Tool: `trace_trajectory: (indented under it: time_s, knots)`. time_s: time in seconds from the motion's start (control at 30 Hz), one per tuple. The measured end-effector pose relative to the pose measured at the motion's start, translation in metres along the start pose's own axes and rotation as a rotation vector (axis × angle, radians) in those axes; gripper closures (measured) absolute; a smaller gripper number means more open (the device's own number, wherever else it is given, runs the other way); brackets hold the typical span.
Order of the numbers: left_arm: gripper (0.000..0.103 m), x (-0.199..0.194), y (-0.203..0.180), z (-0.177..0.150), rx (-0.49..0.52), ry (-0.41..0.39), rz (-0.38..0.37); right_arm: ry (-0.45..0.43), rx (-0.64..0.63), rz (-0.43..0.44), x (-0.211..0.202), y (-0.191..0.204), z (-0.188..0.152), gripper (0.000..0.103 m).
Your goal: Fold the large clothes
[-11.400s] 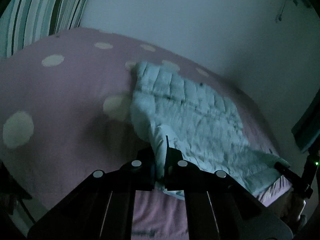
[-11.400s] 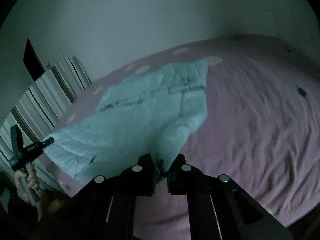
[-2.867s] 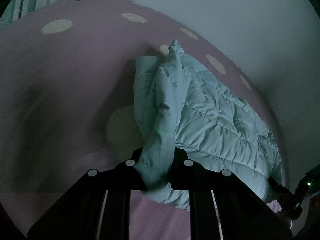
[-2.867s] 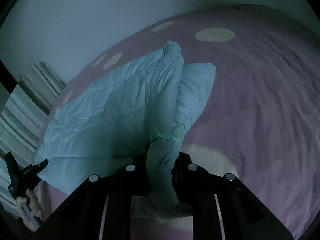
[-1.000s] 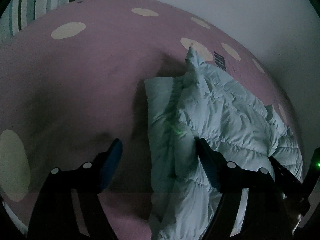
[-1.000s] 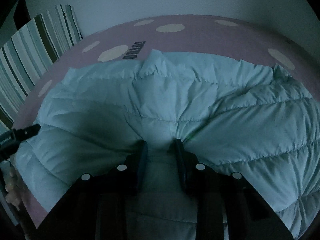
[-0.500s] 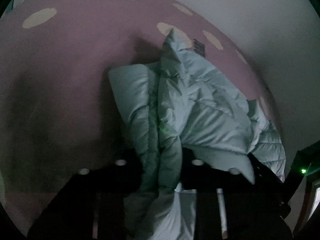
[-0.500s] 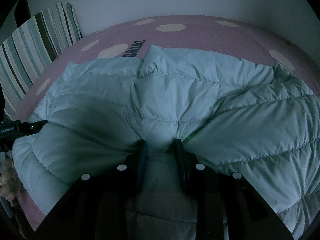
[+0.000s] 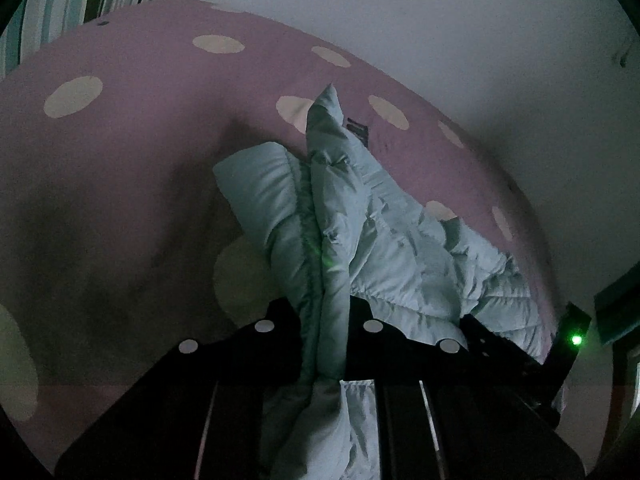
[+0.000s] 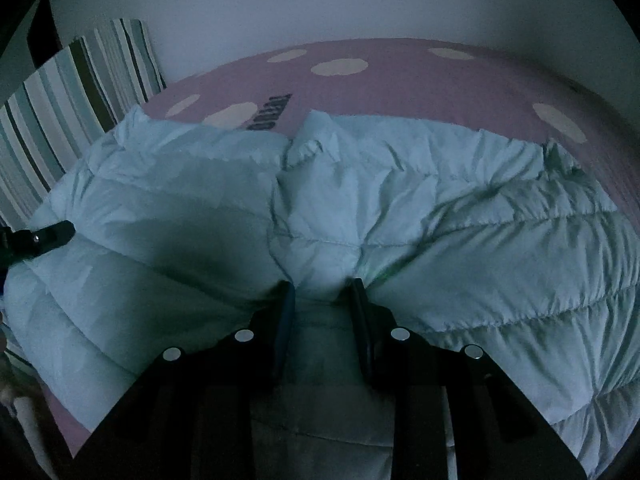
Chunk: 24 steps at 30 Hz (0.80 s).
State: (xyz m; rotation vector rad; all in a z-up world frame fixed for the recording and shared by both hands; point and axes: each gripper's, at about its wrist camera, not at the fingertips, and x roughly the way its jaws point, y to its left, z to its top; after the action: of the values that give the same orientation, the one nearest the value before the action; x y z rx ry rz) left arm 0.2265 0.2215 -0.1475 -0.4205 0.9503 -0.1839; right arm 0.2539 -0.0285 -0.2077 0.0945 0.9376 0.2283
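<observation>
A pale blue quilted puffer jacket [image 10: 420, 208] lies in a folded heap on a pink bedspread with cream dots [image 10: 400, 88]. In the left wrist view the jacket [image 9: 400, 256] runs away from me, and my left gripper [image 9: 324, 312] is shut on its doubled near edge, which stands up as a ridge between the fingers. My right gripper [image 10: 322, 288] is shut on a thick fold of the jacket, with padding bulging between its jaws. The right gripper shows at the far end in the left wrist view [image 9: 520, 356]. The left gripper's tip shows at the left edge of the right wrist view [image 10: 44, 236].
The bedspread [image 9: 120, 160] stretches wide to the left of the jacket. A striped pillow [image 10: 68, 112] stands at the head of the bed against a plain pale wall [image 10: 320, 0]. The room is dim.
One second ago my left gripper was open beside the jacket's edge; it has closed on that edge and lifted it. My right gripper has kept its hold on the fold.
</observation>
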Motion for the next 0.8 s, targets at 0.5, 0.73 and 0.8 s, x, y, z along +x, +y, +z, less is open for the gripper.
trace_trajectory:
  time_s: [0.5, 0.73, 0.8]
  knots:
    - [0.092, -0.036, -0.104, -0.009, 0.186, -0.098, -0.051, 0.035, -0.035, -0.005, 0.018, 0.000, 0.000, 0.073]
    - [0.092, -0.033, -0.154, -0.022, 0.279, -0.106, -0.010, 0.012, -0.003, 0.026, -0.005, -0.015, -0.002, 0.074]
    - [0.092, -0.029, -0.167, -0.025, 0.291, -0.100, -0.005, -0.007, 0.006, 0.016, -0.019, -0.022, -0.004, 0.074]
